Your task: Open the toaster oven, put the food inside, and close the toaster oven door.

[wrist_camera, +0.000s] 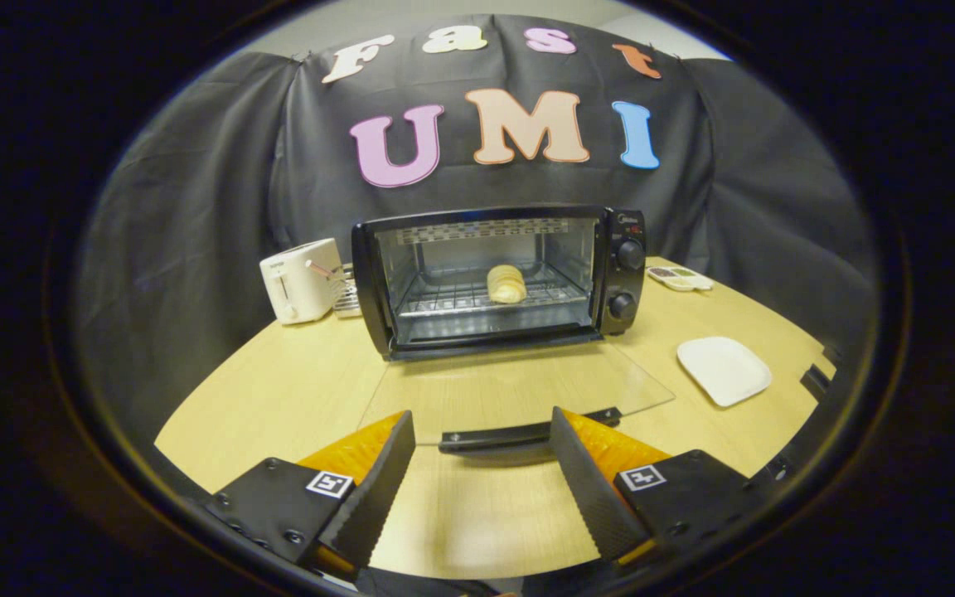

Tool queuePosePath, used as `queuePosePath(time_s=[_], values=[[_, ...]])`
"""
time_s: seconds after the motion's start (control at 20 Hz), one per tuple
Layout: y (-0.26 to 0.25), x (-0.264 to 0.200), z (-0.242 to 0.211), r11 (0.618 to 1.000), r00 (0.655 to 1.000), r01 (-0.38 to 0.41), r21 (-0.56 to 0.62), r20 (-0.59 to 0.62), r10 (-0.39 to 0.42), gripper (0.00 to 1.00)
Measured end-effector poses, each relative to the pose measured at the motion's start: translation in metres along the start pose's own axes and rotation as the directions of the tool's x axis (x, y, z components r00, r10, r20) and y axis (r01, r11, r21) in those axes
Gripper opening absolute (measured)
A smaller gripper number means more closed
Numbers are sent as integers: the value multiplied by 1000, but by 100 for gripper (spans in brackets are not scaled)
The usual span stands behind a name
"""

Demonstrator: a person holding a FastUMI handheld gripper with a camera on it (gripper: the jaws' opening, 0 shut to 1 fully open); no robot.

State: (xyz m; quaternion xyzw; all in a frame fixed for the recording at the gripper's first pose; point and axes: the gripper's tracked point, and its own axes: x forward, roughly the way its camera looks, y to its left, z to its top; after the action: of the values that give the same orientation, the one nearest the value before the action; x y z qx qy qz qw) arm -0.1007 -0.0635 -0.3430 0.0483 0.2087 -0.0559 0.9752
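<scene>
black toaster oven (498, 278) stands on the wooden table (278, 398), its glass door (519, 390) folded flat toward the gripper (482, 464). food (506, 283), a pale pastry, sits on the wire rack inside the oven. gripper fingers (378, 485) are spread apart, gripping nothing; the door handle (519, 435) lies between their tips. white toaster (302, 280) stands left of the oven; white plate (724, 370) lies to its right.

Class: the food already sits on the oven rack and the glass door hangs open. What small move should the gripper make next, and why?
Probably ease forward so the open gripper brackets the black door handle just ahead of its fingers, ready to lift. The pale pastry already rests inside the black toaster oven, whose clear glass door lies flat open, so only closing remains.
</scene>
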Motion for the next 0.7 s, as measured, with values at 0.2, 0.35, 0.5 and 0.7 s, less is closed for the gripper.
queuePosePath(time_s=[0.2,0.35,0.5,0.7], values=[[-17,3,-21,1000,999,20,-8,-35,-20,100],[-19,14,-35,1000,998,-3,29,-69,5,100],[-26,21,-47,1000,995,5,9,-102,-4,100],[-26,32,-53,999,991,-22,-47,-133,16,100]])
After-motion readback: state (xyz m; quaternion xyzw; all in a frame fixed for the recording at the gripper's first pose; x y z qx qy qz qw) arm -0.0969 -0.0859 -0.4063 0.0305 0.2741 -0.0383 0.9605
